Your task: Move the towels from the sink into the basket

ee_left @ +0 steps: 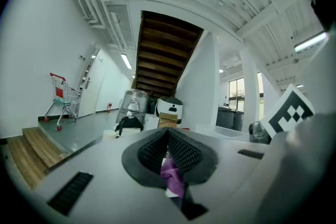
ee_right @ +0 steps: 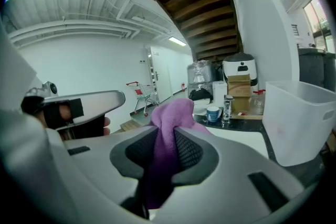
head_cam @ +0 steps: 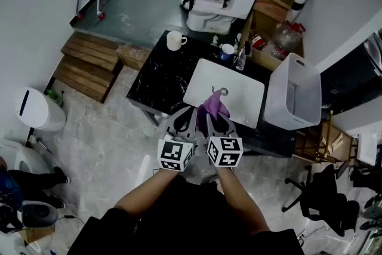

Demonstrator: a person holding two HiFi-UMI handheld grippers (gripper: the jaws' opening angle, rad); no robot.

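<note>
A purple towel (head_cam: 213,106) hangs over the near edge of the white sink (head_cam: 239,83), held up between both grippers. My left gripper (head_cam: 186,116) is shut on a small corner of the purple towel (ee_left: 172,173), which shows between its black pads (ee_left: 152,152). Close beside it on the right, my right gripper (head_cam: 216,120) is shut on a thick fold of the towel (ee_right: 169,118), which bulges up above the jaws. The white basket (head_cam: 292,92) stands to the right of the sink, and it looks empty in the right gripper view (ee_right: 296,118).
The sink sits in a black counter (head_cam: 158,77) with a white mug (head_cam: 175,40), a blue cup (head_cam: 227,52) and bottles along the back. A faucet (head_cam: 222,91) is in the sink. Wooden steps (head_cam: 86,65) and a white bin (head_cam: 39,109) lie left; an office chair (head_cam: 325,200) stands right.
</note>
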